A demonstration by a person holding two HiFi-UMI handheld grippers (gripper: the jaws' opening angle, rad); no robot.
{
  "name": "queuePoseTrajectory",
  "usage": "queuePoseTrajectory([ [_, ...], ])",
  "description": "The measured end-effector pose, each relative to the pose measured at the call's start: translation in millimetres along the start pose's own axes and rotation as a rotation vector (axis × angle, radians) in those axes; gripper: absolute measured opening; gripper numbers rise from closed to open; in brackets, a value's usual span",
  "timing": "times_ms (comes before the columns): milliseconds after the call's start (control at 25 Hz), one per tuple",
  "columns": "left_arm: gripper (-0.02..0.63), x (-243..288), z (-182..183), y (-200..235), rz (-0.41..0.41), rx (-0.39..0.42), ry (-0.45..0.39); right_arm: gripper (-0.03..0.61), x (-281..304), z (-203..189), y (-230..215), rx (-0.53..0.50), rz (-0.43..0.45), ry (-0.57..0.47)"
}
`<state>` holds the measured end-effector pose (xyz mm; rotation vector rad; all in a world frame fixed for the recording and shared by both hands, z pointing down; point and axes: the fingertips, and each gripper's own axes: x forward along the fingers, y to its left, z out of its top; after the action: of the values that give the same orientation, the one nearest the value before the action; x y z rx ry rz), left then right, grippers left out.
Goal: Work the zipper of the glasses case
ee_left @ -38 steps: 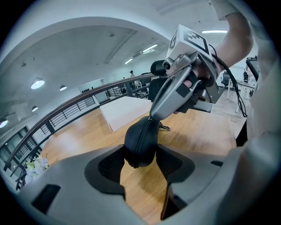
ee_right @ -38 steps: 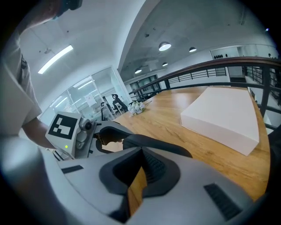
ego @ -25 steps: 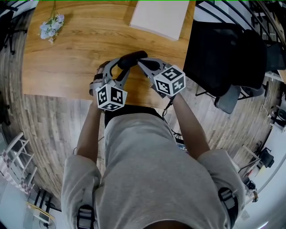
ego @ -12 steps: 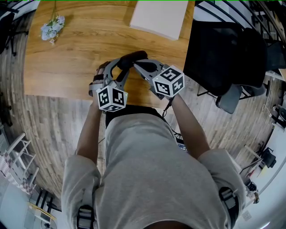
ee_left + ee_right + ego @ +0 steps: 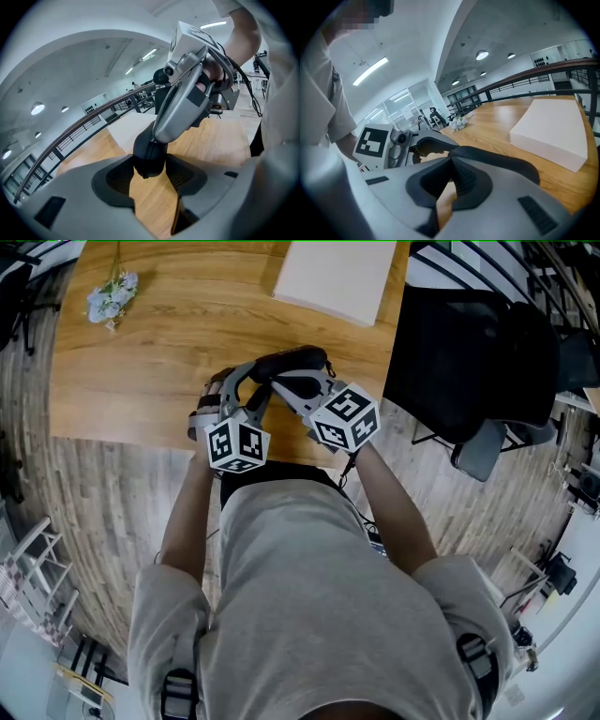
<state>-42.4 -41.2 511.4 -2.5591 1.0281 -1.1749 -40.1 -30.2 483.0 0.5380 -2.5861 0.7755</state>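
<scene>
**Jaws closing on the glasses case from both sides**

The left gripper (image 5: 150, 180) is clamping its jaws on one rounded end of the black glasses case (image 5: 149, 157). A pad is pressing on each side, so the jaws are standing partly apart with the case filling the gap. The right gripper (image 5: 451, 171) is keeping its jaws fully closed, with the tips meeting right at the edge of the case. Whether anything as small as a zipper pull is sitting between them, I cannot tell.

The two grippers are coming at the case from either side, with their marker cubes turned back toward the person's body. The case is sitting between them over the near part of the wooden worktop (image 5: 159, 352), close to the edge where the person is standing. Whether it is resting on the wood is hard to make out.

Farther off, a flat white box (image 5: 336, 277) is lying at the far edge of the worktop. A sprig of pale flowers (image 5: 111, 296) is lying at the far left corner, well apart from the case. A black chair (image 5: 469, 362) is standing beside the worktop on the right, on the plank floor (image 5: 103, 512).
</scene>
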Motion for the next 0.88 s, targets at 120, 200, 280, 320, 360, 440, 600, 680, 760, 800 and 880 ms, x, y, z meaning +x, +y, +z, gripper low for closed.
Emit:
queuePoseTrajectory([
  [120, 0.232, -1.3, 1.2, -1.3, -0.013, -0.019, -0.035, 0.026, -4.7, 2.1, -3.5, -0.001, -0.006, -0.006],
  [200, 0.233, -2.0, 2.9, -3.2, -0.023, -0.018, -0.058, 0.025, -8.7, 2.9, -5.5, 0.01, 0.004, -0.011],
  [280, 0.233, -2.3, 5.3, -4.7, -0.031, -0.02, -0.082, 0.025, -13.2, 3.2, -7.6, 0.024, 0.017, -0.019],
  [320, 0.233, -2.5, 6.2, -5.0, -0.035, -0.026, -0.095, 0.025, -15.6, 3.1, -8.8, 0.032, 0.023, -0.023],
  [360, 0.235, -2.9, 6.7, -5.2, -0.04, -0.033, -0.108, 0.025, -18.1, 2.9, -9.7, 0.041, 0.031, -0.027],
  [440, 0.256, -4.7, 7.9, -5.6, -0.064, -0.045, -0.141, 0.025, -23.4, 2.9, -9.0, 0.058, 0.063, -0.036],
  [600, 0.324, -8.6, 18.5, -13.4, -0.157, -0.029, -0.224, 0.025, -34.9, 4.3, -2.8, 0.076, 0.161, -0.06],
  [680, 0.315, -9.5, 25.2, -18.5, -0.182, 0.01, -0.244, 0.025, -38.4, 4.2, -5.3, 0.088, 0.172, -0.067],
  [760, 0.289, -9.4, 28.2, -21.7, -0.199, 0.022, -0.244, 0.025, -39.8, 2.0, -10.0, 0.092, 0.156, -0.059],
  [800, 0.285, -9.2, 28.0, -22.6, -0.205, 0.018, -0.238, 0.025, -39.6, 0.1, -12.2, 0.091, 0.145, -0.051],
  [880, 0.281, -7.8, 26.5, -24.0, -0.204, 0.014, -0.214, 0.025, -38.6, -3.3, -15.1, 0.086, 0.125, -0.036],
])
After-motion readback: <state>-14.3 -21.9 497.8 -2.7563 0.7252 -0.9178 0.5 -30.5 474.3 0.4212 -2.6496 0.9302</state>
